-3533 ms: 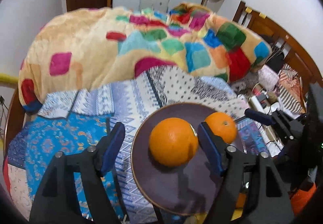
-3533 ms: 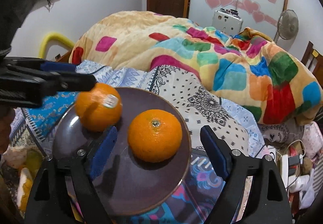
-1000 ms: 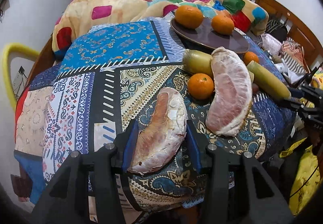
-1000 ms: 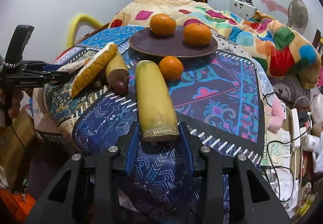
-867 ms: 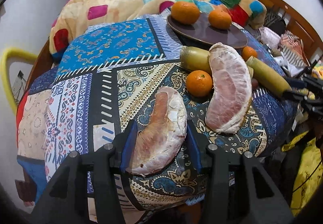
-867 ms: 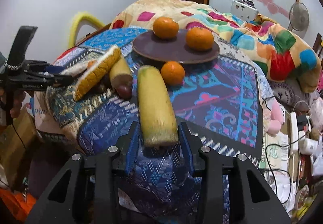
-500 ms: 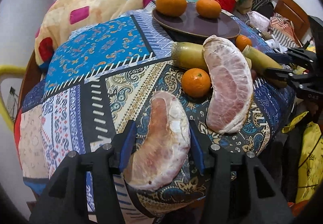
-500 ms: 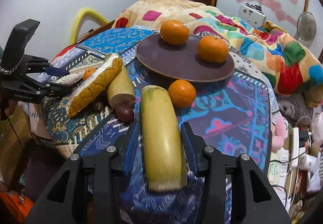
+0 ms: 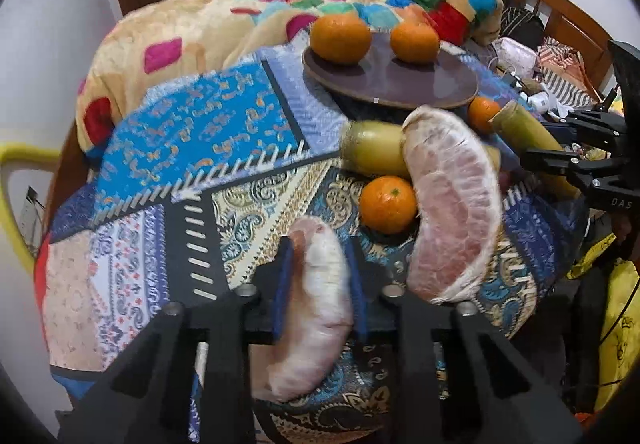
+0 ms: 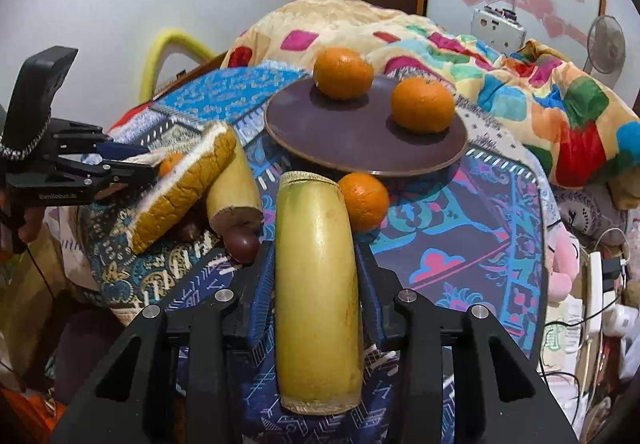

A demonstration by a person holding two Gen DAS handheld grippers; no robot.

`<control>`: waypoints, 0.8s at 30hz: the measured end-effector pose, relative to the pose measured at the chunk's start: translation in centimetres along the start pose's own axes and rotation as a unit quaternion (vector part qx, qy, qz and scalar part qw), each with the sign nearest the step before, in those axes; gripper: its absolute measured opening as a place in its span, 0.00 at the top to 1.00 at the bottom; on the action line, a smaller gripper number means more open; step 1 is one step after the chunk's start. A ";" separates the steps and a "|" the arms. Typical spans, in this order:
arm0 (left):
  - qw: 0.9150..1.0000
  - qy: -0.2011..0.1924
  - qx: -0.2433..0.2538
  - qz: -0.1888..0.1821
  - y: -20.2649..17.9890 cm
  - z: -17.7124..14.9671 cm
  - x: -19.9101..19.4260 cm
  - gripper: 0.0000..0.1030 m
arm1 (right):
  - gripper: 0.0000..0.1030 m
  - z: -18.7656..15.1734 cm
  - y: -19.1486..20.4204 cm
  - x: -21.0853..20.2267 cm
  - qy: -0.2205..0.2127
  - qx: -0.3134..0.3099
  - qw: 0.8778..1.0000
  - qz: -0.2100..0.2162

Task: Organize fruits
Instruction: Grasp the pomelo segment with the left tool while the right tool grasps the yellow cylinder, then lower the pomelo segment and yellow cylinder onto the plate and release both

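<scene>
Two oranges (image 10: pixel 343 73) sit apart on the brown plate (image 10: pixel 360 148); a peeled pomelo wedge (image 9: pixel 454 204) lies beside a loose orange (image 9: pixel 387 205).

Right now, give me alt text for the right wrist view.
The right gripper is shut on a yellow stalk above a patterned cloth. Beyond it, a brown plate holds two oranges, with a third orange beside the rim.

Patchwork-patterned bed cover (image 9: pixel 208 148): round brown plate (image 10: pixel 360 140) at 12 o'clock; loose small orange (image 9: pixel 388 204) centre.
</scene>
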State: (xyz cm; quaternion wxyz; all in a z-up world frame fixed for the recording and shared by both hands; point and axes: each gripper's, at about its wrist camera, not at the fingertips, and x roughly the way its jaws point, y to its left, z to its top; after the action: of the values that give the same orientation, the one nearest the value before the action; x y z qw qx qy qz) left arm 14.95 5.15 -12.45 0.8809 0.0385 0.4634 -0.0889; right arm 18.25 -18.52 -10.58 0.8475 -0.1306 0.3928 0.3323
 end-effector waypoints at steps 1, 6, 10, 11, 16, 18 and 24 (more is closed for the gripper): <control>1.000 -0.009 -0.001 0.004 -0.1 0.1 -0.6 0.79 | 0.65 0.1 0.0 -0.6 -0.008 0.001 1.000 -0.002; 0.999 -0.028 -0.006 0.020 -0.1 0.4 -2.6 0.80 | 0.66 0.6 -0.3 -2.5 -0.034 0.009 0.999 -0.007; 0.998 -0.051 -0.017 0.024 0.3 0.7 -4.6 0.81 | 0.67 0.9 -0.6 -3.8 -0.051 0.013 0.999 -0.012; 0.998 -0.057 -0.020 0.024 0.3 0.8 -5.1 0.81 | 0.67 0.9 -0.7 -4.0 -0.054 0.015 0.998 -0.012; 0.996 -0.086 -0.031 0.022 0.4 1.7 -6.8 0.82 | 0.67 1.6 -1.0 -5.3 -0.074 0.022 0.997 -0.016; 0.995 -0.097 -0.032 0.020 0.2 2.1 -7.4 0.82 | 0.67 1.8 -1.2 -5.7 -0.081 0.023 0.996 -0.017; 0.991 -0.129 -0.037 0.005 -0.2 4.0 -8.3 0.82 | 0.67 3.0 -1.8 -6.8 -0.103 0.022 0.994 -0.030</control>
State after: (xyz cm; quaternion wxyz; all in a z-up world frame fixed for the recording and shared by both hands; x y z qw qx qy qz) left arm 13.55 5.33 -3.40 0.9344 -0.0037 0.3488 -0.0716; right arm 18.02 -21.55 -3.54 0.8957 -0.0886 0.3065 0.3096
